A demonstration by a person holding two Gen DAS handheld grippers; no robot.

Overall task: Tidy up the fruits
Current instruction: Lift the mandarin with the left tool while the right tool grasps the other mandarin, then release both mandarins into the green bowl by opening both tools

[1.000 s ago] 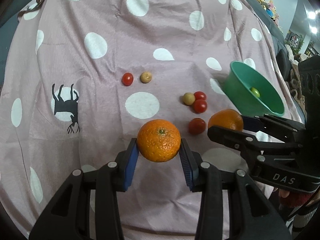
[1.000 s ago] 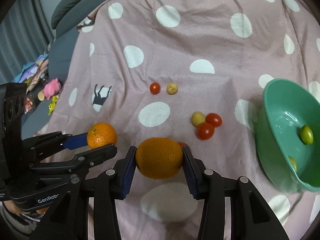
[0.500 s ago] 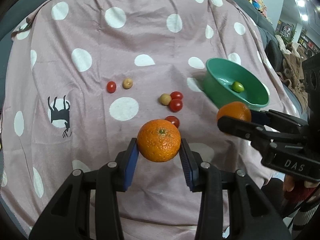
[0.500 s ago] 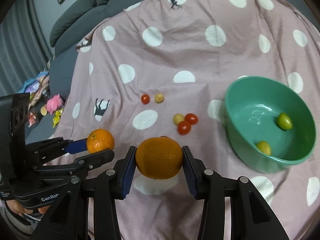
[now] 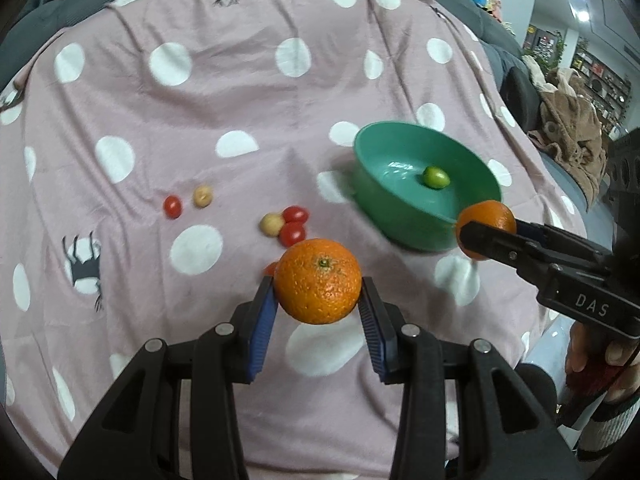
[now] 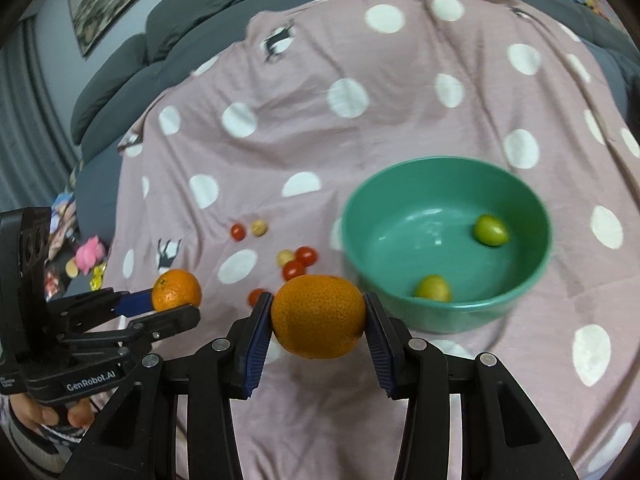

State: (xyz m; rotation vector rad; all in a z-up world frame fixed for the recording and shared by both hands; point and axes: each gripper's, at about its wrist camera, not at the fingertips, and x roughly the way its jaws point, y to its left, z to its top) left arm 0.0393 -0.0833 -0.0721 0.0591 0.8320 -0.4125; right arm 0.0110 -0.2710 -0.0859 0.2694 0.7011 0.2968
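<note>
My left gripper [image 5: 318,300] is shut on an orange [image 5: 318,280] and holds it above the pink polka-dot cloth [image 5: 240,100]. My right gripper [image 6: 318,320] is shut on a second orange [image 6: 319,316], just in front of the green bowl [image 6: 516,300]. The bowl holds two small green fruits [image 6: 491,230] [image 6: 432,288]. The bowl also shows in the left wrist view [image 5: 384,216], with the right gripper's orange [image 5: 486,220] at its near right rim. Red tomatoes [image 5: 294,224] and yellowish fruits [image 5: 272,224] lie on the cloth left of the bowl.
A red tomato [image 5: 173,207] and a yellowish fruit [image 5: 203,196] lie further left. Another tomato [image 6: 256,296] is partly hidden by my fingers. A grey sofa [image 6: 200,20] backs the cloth. Toys [image 6: 90,256] lie past the left edge.
Both grippers have risen and drawn back with their oranges. The right gripper has shifted toward the bowl, which now sits more centrally in its view.
</note>
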